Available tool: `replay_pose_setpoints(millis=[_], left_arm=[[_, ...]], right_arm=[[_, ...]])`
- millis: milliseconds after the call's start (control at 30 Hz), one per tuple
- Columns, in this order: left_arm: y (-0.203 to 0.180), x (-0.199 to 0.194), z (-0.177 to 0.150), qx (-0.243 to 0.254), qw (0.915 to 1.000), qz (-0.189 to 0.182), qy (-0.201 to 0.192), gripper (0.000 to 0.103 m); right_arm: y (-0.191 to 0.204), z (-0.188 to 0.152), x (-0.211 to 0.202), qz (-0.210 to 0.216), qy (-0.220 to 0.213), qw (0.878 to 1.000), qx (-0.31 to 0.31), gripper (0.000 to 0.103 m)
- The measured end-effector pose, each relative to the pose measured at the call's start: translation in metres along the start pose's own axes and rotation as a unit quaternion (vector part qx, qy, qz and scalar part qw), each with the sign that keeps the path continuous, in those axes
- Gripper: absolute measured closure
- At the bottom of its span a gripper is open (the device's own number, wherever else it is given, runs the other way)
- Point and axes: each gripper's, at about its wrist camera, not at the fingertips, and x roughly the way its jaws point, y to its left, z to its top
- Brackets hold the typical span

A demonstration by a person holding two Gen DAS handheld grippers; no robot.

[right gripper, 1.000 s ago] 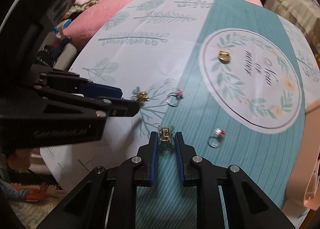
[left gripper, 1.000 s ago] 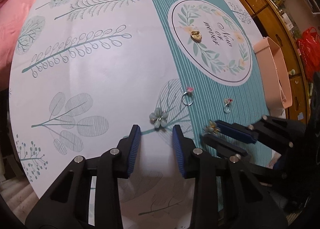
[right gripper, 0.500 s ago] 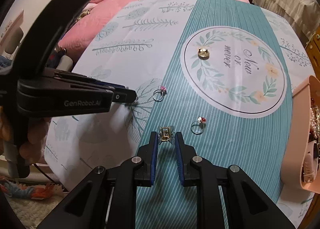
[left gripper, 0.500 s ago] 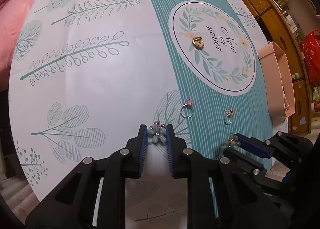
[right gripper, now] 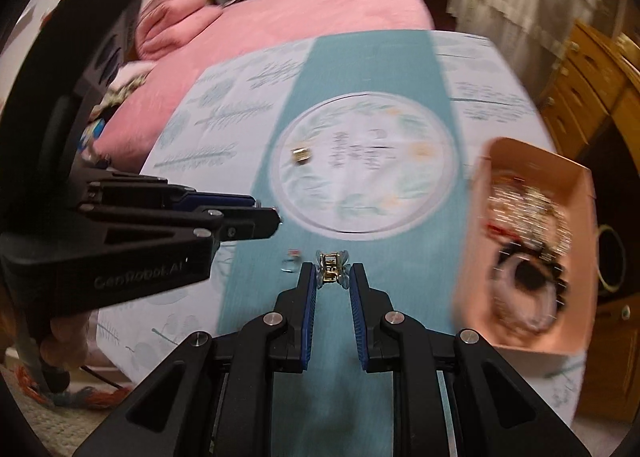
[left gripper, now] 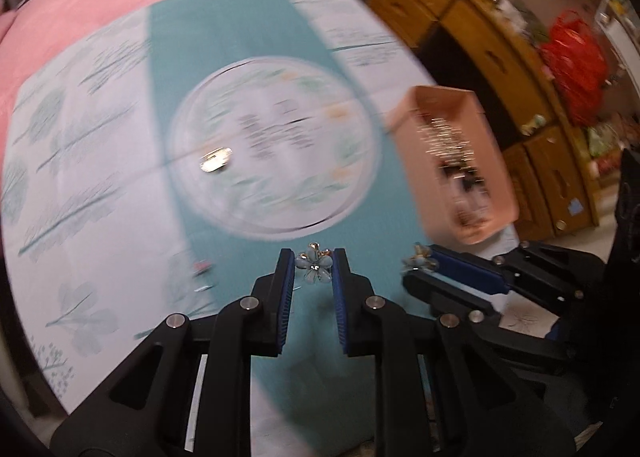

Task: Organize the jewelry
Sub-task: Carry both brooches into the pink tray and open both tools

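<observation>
left gripper (left gripper: 314,271) jaws clamped on flower clip (left gripper: 315,267) | right gripper (right gripper: 333,275) clamped on gold clip (right gripper: 331,268) | both near pink box (right gripper: 532,245) | risk: tip-only grip, clip slips out short of box

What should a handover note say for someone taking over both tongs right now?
Left tongs: shut on a pale blue flower clip, lifted off the tablecloth.
Right tongs: shut on a gold-hinged clip, also in the air.
Pink box: at the cloth's right edge, already holding a pile of jewelry.
Done: both clips picked up.
Left: drop both clips into the box, then collect the gold piece inside the printed circle and the ring on the teal stripe. The left view is blurred and hints at another small ring; check the cloth.
</observation>
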Motion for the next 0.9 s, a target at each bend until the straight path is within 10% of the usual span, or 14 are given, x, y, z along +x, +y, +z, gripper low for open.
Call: replay_pose_setpoints(millis=[400, 900], left_arm=[[-0.119, 0.036, 0.051, 0.048, 0.9986, -0.018, -0.013, 0.087], [-0.145, 0.074, 0.068, 0.036, 0.9993, 0.011, -0.003, 0.086]], right_arm=[[-0.128, -0.026, -0.053, -0.046, -0.02, 0.996, 0.08, 0.086], [-0.17, -0.03, -0.034, -0.029, 0.009, 0.996, 0.086, 0.086]])
